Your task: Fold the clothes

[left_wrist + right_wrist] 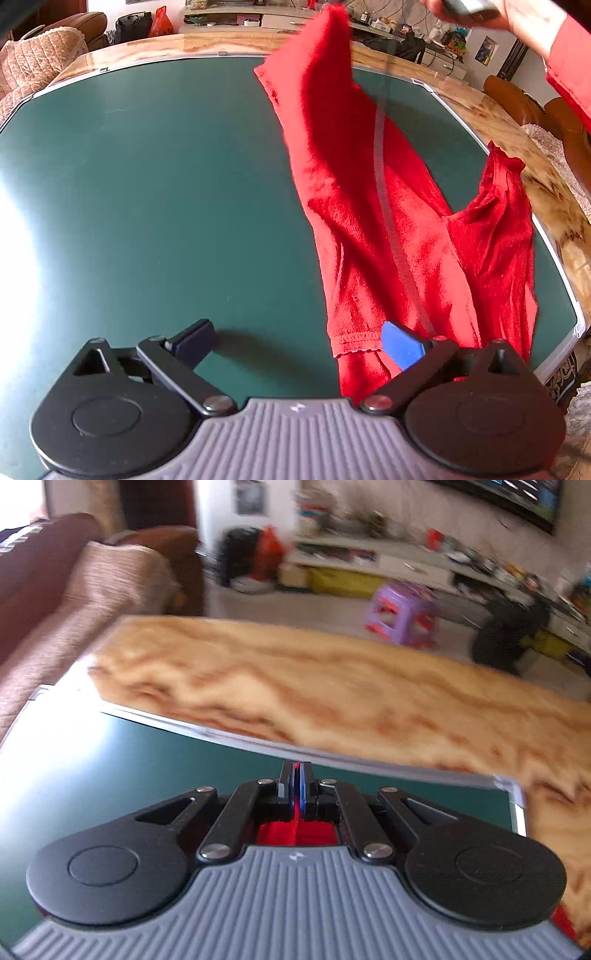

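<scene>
right gripper [296, 786] clamped on red cloth [295, 829], green mat [110, 760]

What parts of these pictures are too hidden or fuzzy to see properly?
- Red garment, left wrist view: its lower end is hidden behind the left gripper, and its lifted top runs off the top edge.
- Right gripper, right wrist view: only a red sliver shows between the shut jaws; its body hides the rest of the cloth.
- Room behind the table, right wrist view: too blurred by motion to make out the shelf clutter.
</scene>
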A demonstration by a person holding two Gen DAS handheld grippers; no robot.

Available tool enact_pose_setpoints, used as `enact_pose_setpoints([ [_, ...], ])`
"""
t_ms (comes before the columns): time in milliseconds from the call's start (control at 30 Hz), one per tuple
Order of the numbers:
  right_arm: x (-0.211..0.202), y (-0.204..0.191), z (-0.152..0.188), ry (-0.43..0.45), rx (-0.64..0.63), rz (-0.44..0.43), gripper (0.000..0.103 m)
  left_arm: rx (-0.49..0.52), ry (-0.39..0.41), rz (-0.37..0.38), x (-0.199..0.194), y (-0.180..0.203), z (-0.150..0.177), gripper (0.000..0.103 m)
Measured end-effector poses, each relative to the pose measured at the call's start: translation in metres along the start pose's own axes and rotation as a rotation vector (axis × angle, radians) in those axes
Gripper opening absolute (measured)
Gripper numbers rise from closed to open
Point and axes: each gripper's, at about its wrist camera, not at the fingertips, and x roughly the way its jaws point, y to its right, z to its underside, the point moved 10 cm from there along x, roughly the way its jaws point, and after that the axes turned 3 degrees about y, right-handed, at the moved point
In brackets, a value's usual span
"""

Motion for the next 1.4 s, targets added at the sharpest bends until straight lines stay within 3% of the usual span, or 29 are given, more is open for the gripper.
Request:
enact_pose_setpoints([
  [67, 0.023, 0.023, 0.019, -0.057, 0.028, 0.039, 0.005, 0.002, 0.000, -0.003, 0.000, 0.000, 0.000, 0.100],
  [233, 0.071, 0.044, 0.054, -0.121, 0.088, 0.030, 0.005, -0.003, -0.003, -0.007, 0.000, -0.001, -0.002, 0.100],
  [433, 0.085, 0.049, 0.058, -0.073, 0.148, -0.035, 0.005, -0.045, 0.030, -0.002, -0.003, -0.016, -0.029, 0.100],
  [633, 0.081, 0.052, 0.063, -0.032, 0.185, -0.055, 0.005, 0.066, 0.142, -0.101, 0.008, -0.035, -0.119, 0.098],
  [767, 0.075, 0.060, 0.067, -0.015, 0.189, -0.066, 0.005, 0.153, 0.145, -0.187, 0.037, -0.036, -0.186, 0.088],
  [1033, 0.075, 0.064, 0.070, 0.015, 0.195, -0.090, 0.005, 0.173, 0.080, -0.174, 0.123, -0.026, -0.283, 0.067],
  [1200, 0.077, 0.064, 0.070, 0.023, 0.186, -0.103, 0.005, 0.116, 0.019, -0.154, 0.165, -0.032, -0.298, 0.058],
  [1367, 0.076, 0.063, 0.068, 0.033, 0.187, -0.118, 0.005, 0.034, 0.028, -0.049, 0.172, -0.030, -0.311, 0.057],
  [1400, 0.076, 0.063, 0.068, 0.034, 0.190, -0.120, 0.005, 0.019, 0.023, -0.029, 0.172, -0.028, -0.312, 0.053],
])
